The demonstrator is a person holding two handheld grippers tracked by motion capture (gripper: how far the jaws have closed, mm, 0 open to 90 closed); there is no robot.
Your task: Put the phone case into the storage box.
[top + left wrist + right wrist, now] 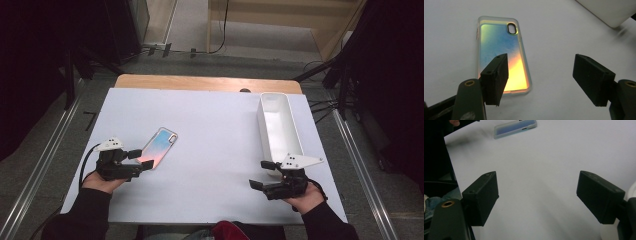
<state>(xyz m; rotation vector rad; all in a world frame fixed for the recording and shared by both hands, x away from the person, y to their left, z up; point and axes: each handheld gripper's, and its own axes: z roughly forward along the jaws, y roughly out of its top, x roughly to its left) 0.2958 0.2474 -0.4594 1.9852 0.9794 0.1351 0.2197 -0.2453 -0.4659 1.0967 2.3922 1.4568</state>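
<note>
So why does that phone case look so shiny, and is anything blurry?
Left gripper view: the phone case glows iridescent under overhead light, orange near the jaws; the white bin's corner is soft. Right gripper view: the case is blurred. High view: dark surroundings, bright table.

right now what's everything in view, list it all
iridescent blue-to-orange phone case: one, clear-rimmed, lying flat on the left half of the sheet, near end under the left gripper's jaws
long white rectangular plastic bin: one, white, empty, right side of the sheet, running front to back
white sheet: one, covers most of the table
wooden table: one, light brown edge showing at the far side
left gripper: one, black with a grey plate, open, at the case's near end
right gripper: one, black with a grey plate, open, by the bin's near end
person's hands: two, dark sleeves, bottom edge
</note>
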